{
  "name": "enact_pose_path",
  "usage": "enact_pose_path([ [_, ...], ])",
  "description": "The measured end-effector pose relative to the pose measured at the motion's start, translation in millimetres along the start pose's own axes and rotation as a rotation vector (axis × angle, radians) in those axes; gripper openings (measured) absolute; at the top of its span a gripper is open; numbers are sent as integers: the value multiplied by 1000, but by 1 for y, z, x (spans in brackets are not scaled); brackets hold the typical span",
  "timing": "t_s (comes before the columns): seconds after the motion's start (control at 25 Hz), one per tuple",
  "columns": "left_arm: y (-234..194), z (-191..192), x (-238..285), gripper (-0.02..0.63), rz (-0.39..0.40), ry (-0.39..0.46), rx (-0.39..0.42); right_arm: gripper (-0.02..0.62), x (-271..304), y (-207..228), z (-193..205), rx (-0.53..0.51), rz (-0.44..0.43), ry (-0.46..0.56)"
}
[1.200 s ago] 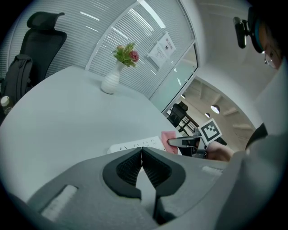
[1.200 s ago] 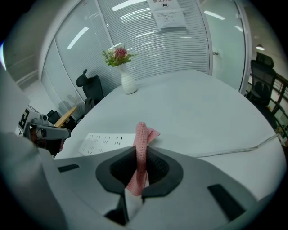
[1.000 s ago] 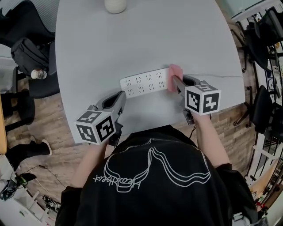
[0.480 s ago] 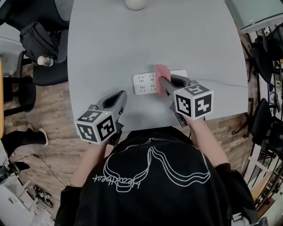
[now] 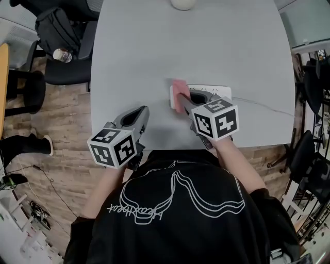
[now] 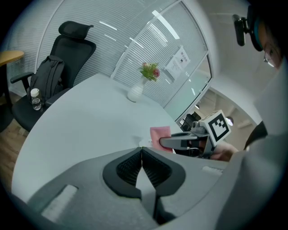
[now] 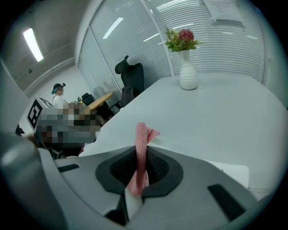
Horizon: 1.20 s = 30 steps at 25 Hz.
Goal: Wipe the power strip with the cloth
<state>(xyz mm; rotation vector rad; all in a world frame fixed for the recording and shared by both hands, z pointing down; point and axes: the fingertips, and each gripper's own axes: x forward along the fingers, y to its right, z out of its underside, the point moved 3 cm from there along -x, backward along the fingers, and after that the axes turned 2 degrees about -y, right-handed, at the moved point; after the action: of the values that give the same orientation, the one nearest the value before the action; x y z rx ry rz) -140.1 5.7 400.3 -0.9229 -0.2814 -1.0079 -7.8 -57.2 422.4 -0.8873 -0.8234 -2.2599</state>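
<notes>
A white power strip (image 5: 219,91) lies on the grey table (image 5: 154,56), with its near side partly hidden by my right gripper (image 5: 180,101). That gripper is shut on a pink cloth (image 5: 179,88), which rests at the strip's left end. In the right gripper view the cloth (image 7: 141,148) stands folded between the jaws, and a corner of the strip (image 7: 234,172) shows at lower right. My left gripper (image 5: 142,112) is shut and empty, on the table to the left of the strip and apart from it. From the left gripper view the cloth (image 6: 159,135) shows ahead.
A white vase (image 5: 183,3) with flowers stands at the table's far edge. The strip's thin cable (image 5: 263,105) runs right across the table. A black chair with a backpack (image 5: 56,32) and a bottle (image 5: 62,54) is at the left. The table's near edge is by my body.
My right gripper has swept the cloth leftward along the power strip, from its right end to its left end. The left gripper has stayed where it was.
</notes>
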Motion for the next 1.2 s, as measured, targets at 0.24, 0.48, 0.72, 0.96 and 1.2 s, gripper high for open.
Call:
enact_pose_path([
  [0.24,-11,5,-9,14,-25,9,-27,43,17,-7,6,-31,-8,-53],
  [0.48,-20,6,-12,14,-35,11,-39,43,31,-8,8,-68,11,-89],
  [0.72,-19,9,-14,14,-41,12,-46,43,31,-8,10,-90,28,-96],
  [0.96,-21,9,-10,14,-33,3,-46,43,33,-7,10,-78,24,-99],
  [1.2,-18,6,-4,14,-24,-2,-35,43,30,-2,12,-74,31,-96],
])
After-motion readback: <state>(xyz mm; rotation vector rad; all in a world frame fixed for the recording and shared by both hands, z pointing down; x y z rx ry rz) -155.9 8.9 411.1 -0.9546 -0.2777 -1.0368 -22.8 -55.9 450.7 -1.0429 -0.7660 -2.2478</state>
